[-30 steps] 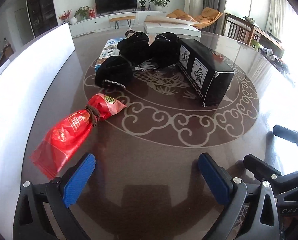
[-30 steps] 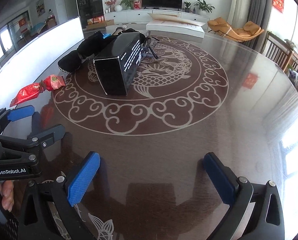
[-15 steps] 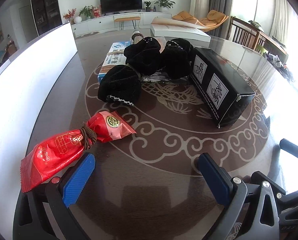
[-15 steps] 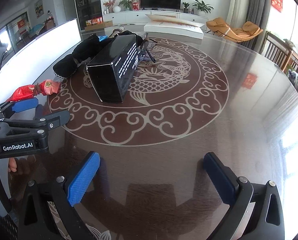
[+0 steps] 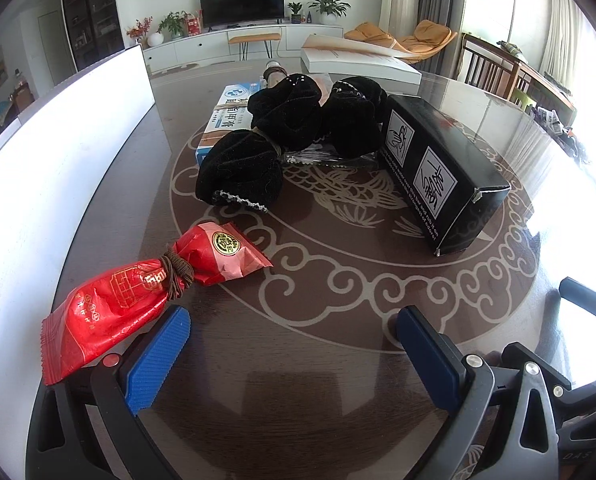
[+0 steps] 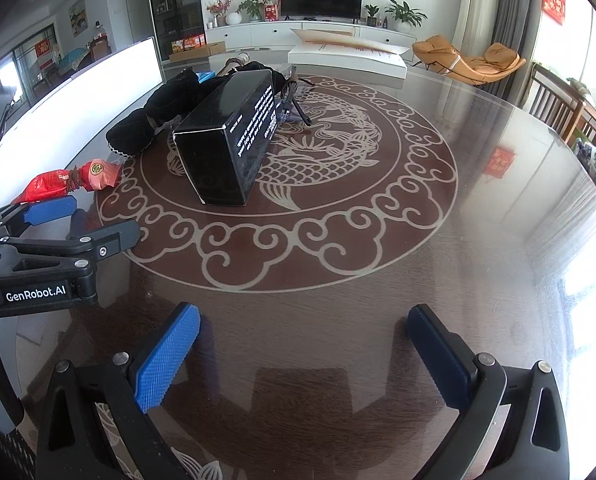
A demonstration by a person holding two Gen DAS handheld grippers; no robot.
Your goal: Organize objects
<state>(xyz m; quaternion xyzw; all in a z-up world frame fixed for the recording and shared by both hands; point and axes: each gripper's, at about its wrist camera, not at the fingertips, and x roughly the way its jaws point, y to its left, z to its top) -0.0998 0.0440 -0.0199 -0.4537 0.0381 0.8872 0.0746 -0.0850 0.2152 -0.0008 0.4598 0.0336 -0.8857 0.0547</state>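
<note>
A red snack packet [image 5: 138, 300] tied with a brown band lies on the dark round table [image 5: 317, 360], touching the left finger of my left gripper [image 5: 294, 344], which is open and empty. Behind it lie black velvet pouches [image 5: 282, 140], a blue-white box [image 5: 230, 112] and a long black box [image 5: 441, 168]. In the right wrist view my right gripper [image 6: 301, 348] is open and empty over bare table; the black box [image 6: 234, 140], the pouches [image 6: 158, 112] and the red packet [image 6: 66, 184] lie ahead to the left.
A white board [image 5: 58, 152] stands along the table's left edge. A white flat box [image 5: 357, 64] lies at the far side. The left gripper's body [image 6: 38, 256] shows at the left of the right wrist view. Chairs [image 6: 569, 112] stand to the right.
My left gripper has moved forward toward the red packet, which now sits by its left finger. The right gripper has moved slightly forward. Both stay open.
</note>
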